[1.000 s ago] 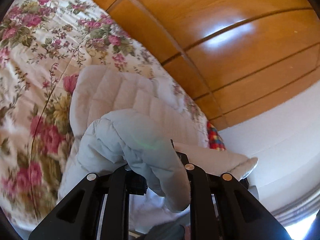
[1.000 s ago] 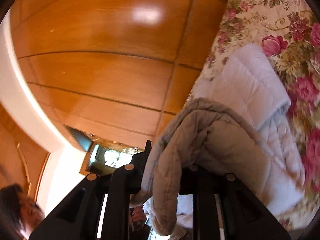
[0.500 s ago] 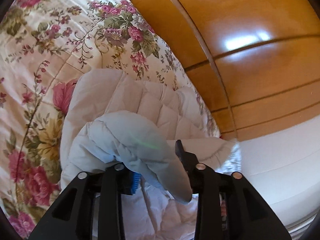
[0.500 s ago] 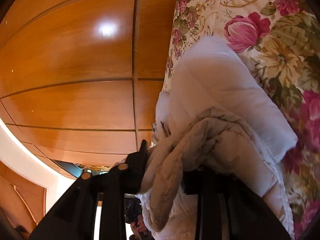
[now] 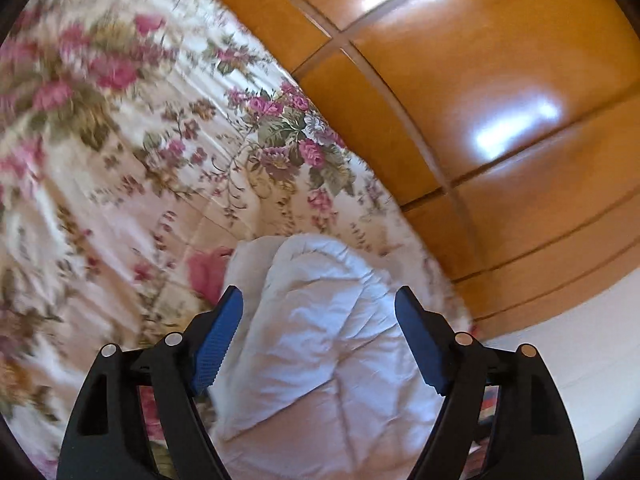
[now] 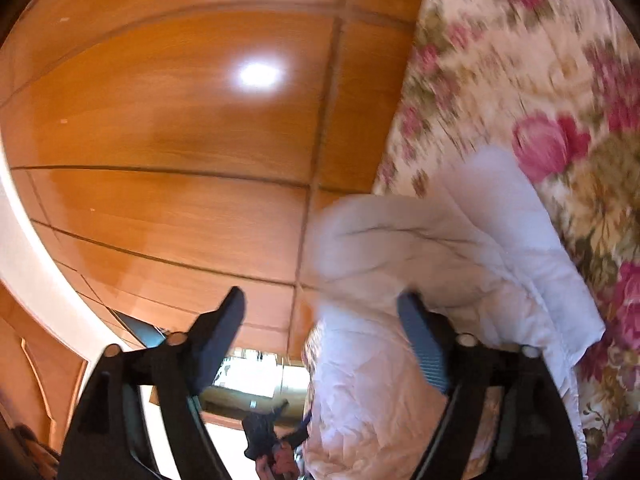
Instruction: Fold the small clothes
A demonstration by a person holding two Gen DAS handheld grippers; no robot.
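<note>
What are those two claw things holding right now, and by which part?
Nothing. The left gripper and the right gripper both stand open, and the white quilted jacket lies loose on the floral bedspread, gripped by neither.

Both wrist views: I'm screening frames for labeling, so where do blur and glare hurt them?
Left wrist view: the floral bedspread smears with motion toward the left edge, the white padded garment stays fairly sharp, and glare patches sit on the wood panelling. Right wrist view: the bedspread and the garment's raised fold are blurred, and one bright hotspot marks the panelling.
</note>
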